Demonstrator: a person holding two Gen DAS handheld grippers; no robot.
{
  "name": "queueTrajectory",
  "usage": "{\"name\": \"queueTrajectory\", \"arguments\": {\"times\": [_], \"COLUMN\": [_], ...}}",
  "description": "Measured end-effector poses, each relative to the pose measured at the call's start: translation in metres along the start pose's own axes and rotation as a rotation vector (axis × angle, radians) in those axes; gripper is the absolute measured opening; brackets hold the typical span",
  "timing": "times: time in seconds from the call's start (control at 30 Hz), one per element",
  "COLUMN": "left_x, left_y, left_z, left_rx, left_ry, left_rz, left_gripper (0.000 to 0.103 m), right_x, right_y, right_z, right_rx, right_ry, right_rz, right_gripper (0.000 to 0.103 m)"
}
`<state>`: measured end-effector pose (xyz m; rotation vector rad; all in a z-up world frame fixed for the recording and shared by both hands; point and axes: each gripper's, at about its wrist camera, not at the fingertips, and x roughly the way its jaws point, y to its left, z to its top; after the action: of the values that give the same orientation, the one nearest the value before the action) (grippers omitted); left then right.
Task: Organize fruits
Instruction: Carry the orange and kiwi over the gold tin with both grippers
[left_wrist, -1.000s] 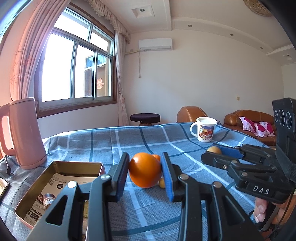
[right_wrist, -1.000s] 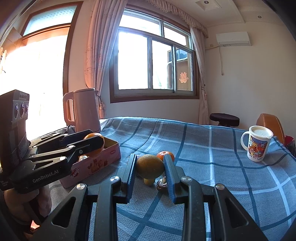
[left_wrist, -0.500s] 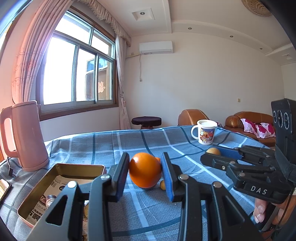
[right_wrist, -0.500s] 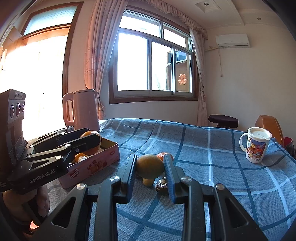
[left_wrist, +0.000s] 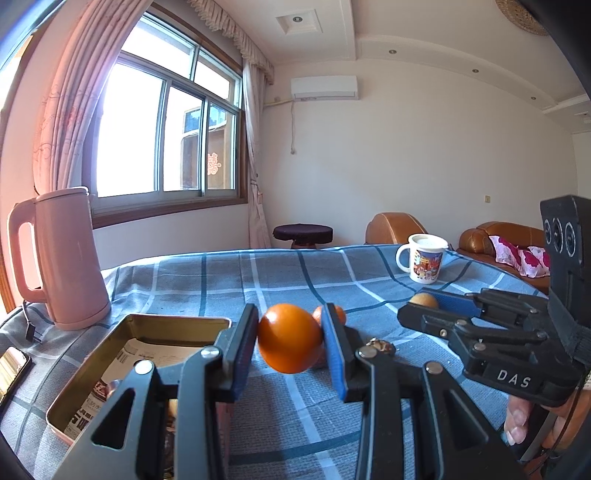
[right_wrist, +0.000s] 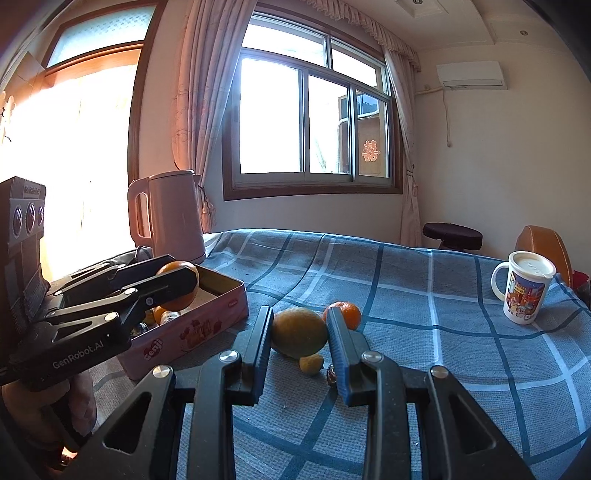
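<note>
My left gripper is shut on a bright orange, held just right of an open tin box. In the right wrist view the same orange hangs over the pink tin, which holds several small items. My right gripper is shut on a yellow-green citrus low over the cloth. A small mandarin, a tiny yellow fruit and a wrapped sweet lie on the cloth just beyond it.
A pink kettle stands at the back left beside the tin, with a phone at the table's left edge. A printed mug sits at the far right. A blue checked cloth covers the table.
</note>
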<state>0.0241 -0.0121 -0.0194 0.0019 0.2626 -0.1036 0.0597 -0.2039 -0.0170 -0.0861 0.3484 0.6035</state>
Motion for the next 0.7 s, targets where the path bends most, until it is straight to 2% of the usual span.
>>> {"name": "queueTrajectory", "arguments": {"times": [0.37,0.7], "left_x": [0.006,0.0], "left_y": [0.067,0.117], "left_z": [-0.005,-0.012], "left_rx": [-0.088,-0.136], "left_ry": [0.101,0.166], "left_rz": [0.132,0.21], "left_gripper": [0.037,0.037], "right_x": [0.034,0.061], "right_y": [0.052,0.095], "right_z": [0.019,0.023], "right_rx": [-0.087,-0.142], "right_ry": [0.043,0.09], "right_rz": [0.103,0.186], "right_gripper": [0.032,0.032]}}
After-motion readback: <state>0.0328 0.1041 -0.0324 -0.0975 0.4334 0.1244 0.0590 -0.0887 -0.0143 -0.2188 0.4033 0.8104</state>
